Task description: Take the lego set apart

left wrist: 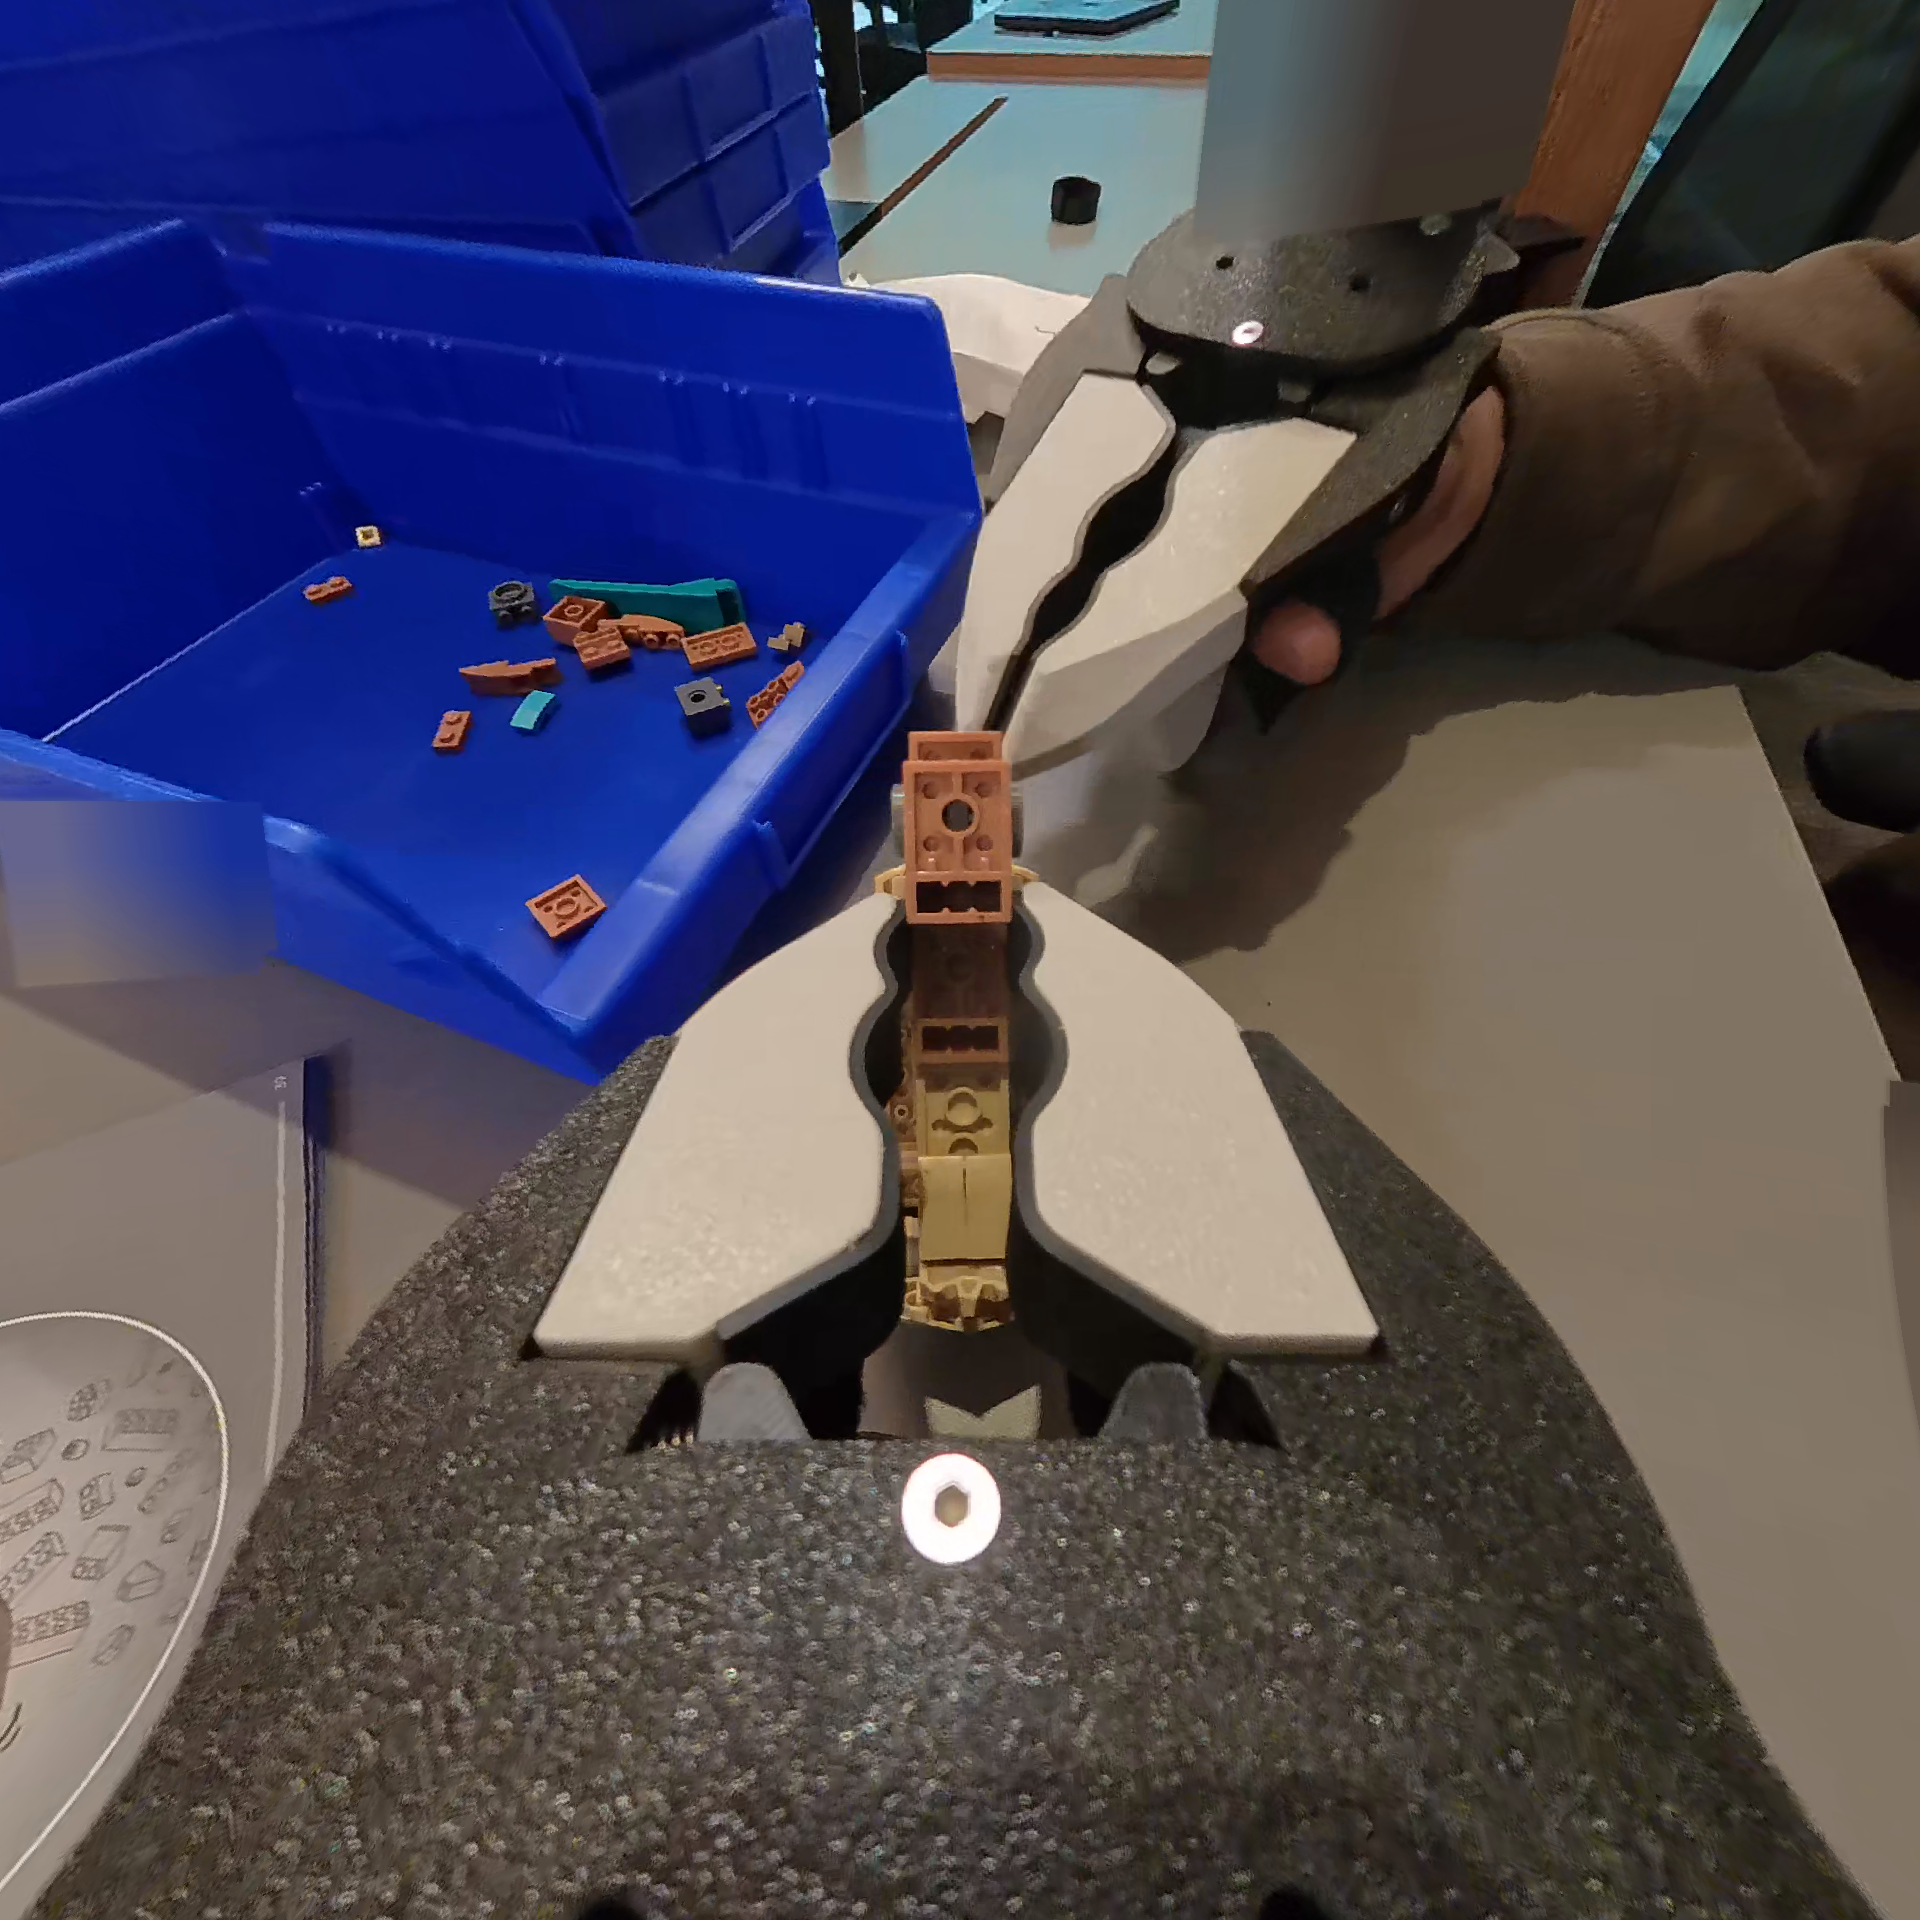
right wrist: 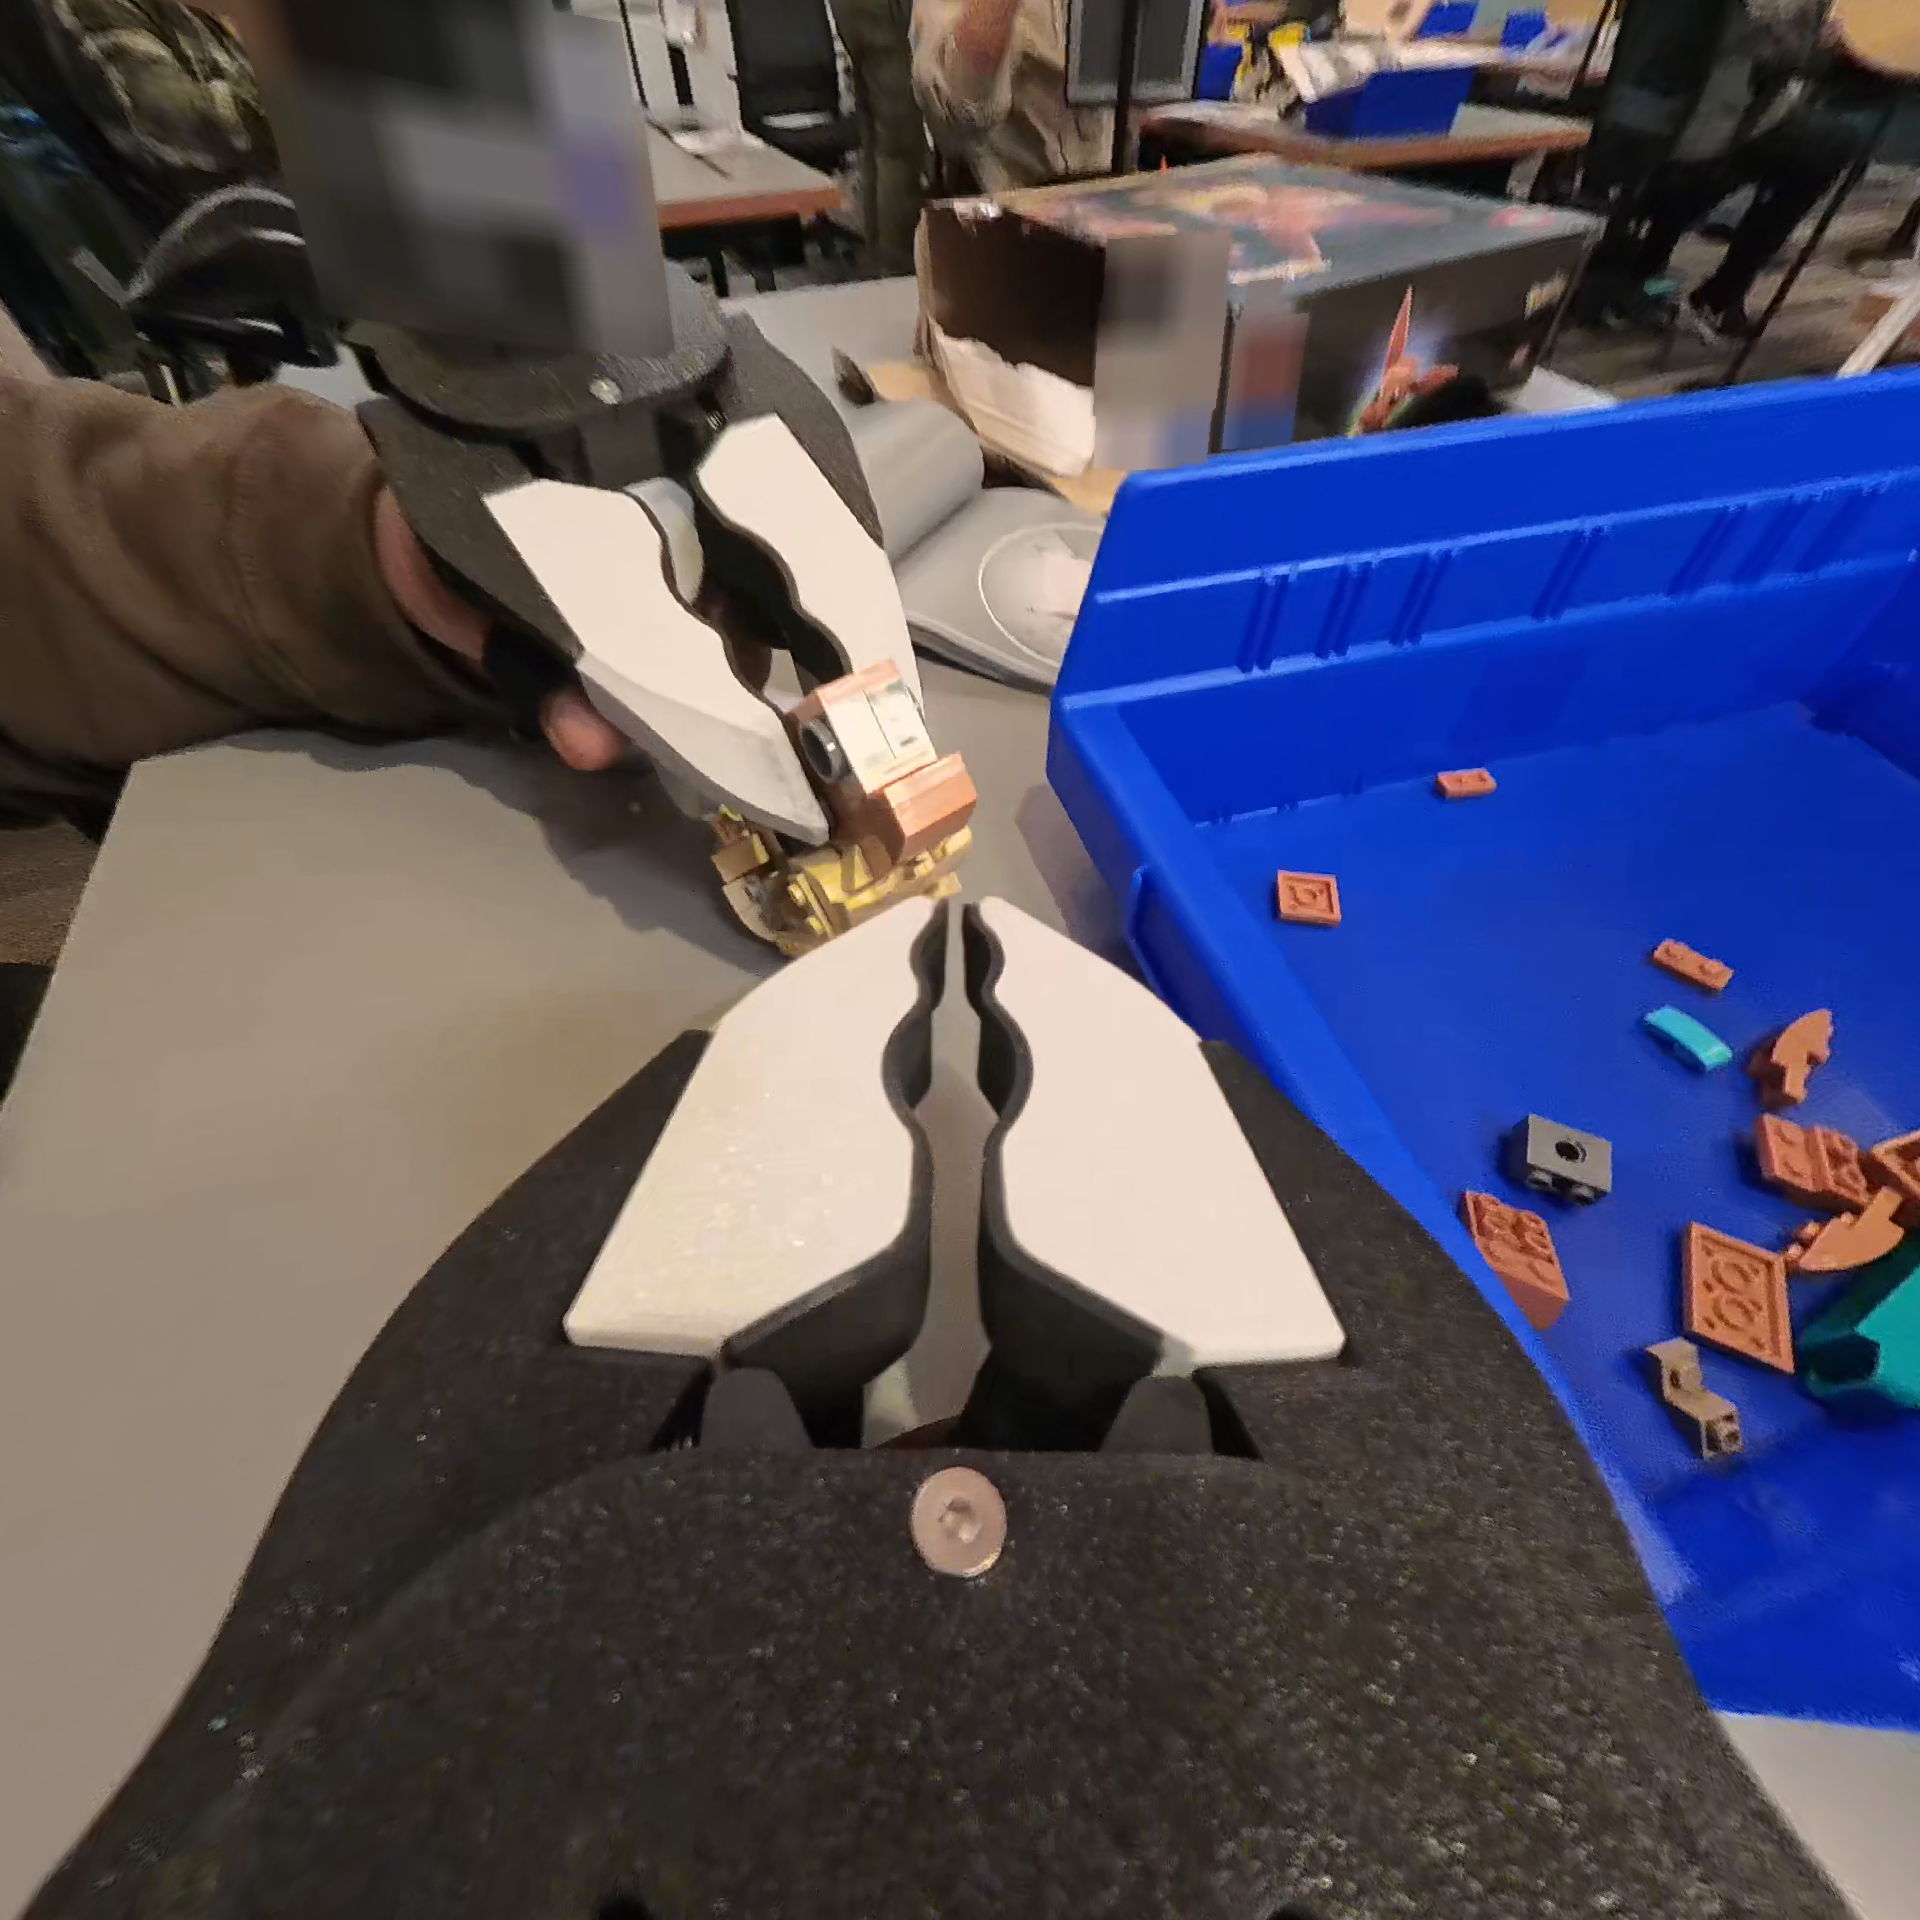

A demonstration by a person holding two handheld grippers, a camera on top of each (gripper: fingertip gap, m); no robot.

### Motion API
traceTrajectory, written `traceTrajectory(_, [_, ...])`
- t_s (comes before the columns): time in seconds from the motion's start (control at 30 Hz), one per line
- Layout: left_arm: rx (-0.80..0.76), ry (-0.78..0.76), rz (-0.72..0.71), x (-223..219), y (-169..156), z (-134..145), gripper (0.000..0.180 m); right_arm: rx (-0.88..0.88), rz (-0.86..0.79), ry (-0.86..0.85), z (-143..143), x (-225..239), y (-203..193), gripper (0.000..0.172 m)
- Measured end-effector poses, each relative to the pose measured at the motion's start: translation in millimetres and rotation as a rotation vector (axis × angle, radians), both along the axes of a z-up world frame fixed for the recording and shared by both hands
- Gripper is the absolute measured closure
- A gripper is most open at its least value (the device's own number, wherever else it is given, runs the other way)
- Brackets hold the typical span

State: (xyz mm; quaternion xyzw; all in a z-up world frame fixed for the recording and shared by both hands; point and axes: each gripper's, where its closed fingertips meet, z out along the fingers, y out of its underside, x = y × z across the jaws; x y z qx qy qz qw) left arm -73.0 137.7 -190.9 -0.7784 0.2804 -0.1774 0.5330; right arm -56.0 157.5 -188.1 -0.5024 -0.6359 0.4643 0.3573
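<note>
My left gripper [left wrist: 958, 914] is shut on a small brick model [left wrist: 956, 831], brown at the top and tan lower down. Its two pads press on the model's sides. In the right wrist view the left gripper [right wrist: 862, 748] holds the model [right wrist: 883, 790] low over the grey table [right wrist: 312, 987]. My right gripper [right wrist: 956, 912] is shut with nothing between its pads, and its tips are just in front of the model's tan end. In the left wrist view the right gripper [left wrist: 997, 738] points down at the model's far end, held by a hand in a brown sleeve [left wrist: 1662, 468].
An open blue bin [left wrist: 914, 582] with several loose brown, teal and dark bricks [left wrist: 644, 644] stands left of the model; it also shows in the right wrist view [right wrist: 1143, 831]. More blue bins [left wrist: 416, 104] stand behind. An instruction booklet [left wrist: 135, 1455] lies near left. A cardboard box [right wrist: 1247, 312] stands farther back. My two grippers' fingertips are within a few centimetres of each other.
</note>
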Motion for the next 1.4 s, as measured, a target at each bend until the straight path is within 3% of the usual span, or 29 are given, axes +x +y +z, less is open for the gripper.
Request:
traceTrajectory(0.33, [0.005, 0.071, -0.100, 14.5, -7.9, -6.4, 0.163, 0.166, 0.111, 0.110, 10.6, 4.8, -19.8, 0.146])
traceTrajectory(0.7, [0.059, 0.227, -0.152, 26.0, -13.1, -9.3, 0.163, 0.333, 0.177, 0.132, 2.2, 3.0, -40.9, 0.146])
traceTrajectory(1.07, [0.009, 0.294, -0.061, 1.7, -6.8, -13.0, 0.155, 0.126, 0.094, -0.051, -12.8, 0.9, -21.8, 0.151])
traceTrajectory(1.4, [0.147, 0.688, -0.081, 2.0, -8.7, -26.1, 0.162, 0.482, 0.131, -0.031, -27.1, 4.8, -23.2, 0.151])
